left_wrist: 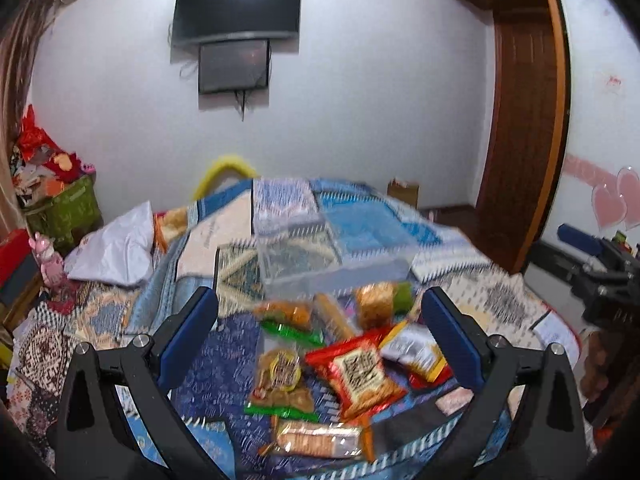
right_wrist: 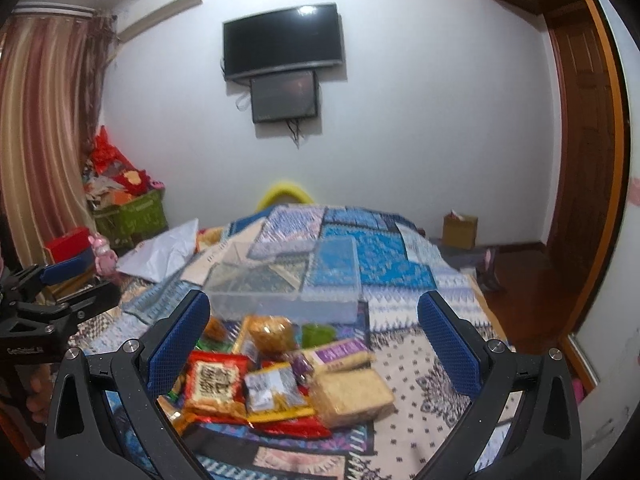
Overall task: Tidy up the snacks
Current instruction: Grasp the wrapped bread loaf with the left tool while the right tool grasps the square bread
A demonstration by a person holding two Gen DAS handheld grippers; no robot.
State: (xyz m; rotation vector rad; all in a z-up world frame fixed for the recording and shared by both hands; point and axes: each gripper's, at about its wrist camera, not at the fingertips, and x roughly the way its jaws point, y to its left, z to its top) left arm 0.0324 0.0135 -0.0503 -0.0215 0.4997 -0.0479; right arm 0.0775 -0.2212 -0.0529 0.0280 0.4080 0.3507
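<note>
Both the left tongs [left_wrist: 320,336] and right tongs [right_wrist: 316,334] gape wide and empty above the snack pile [right_wrist: 280,376] on the bed, the clear bin [right_wrist: 288,280] just beyond; slippery overlapping packets could slide from a shallow pinch.

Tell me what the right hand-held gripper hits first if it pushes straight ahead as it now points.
Probably the snack pile: the right hand-held gripper, open and empty, points at the tan cracker pack and silver-yellow packet, with the clear plastic box beyond. Blur makes depth uncertain.
</note>
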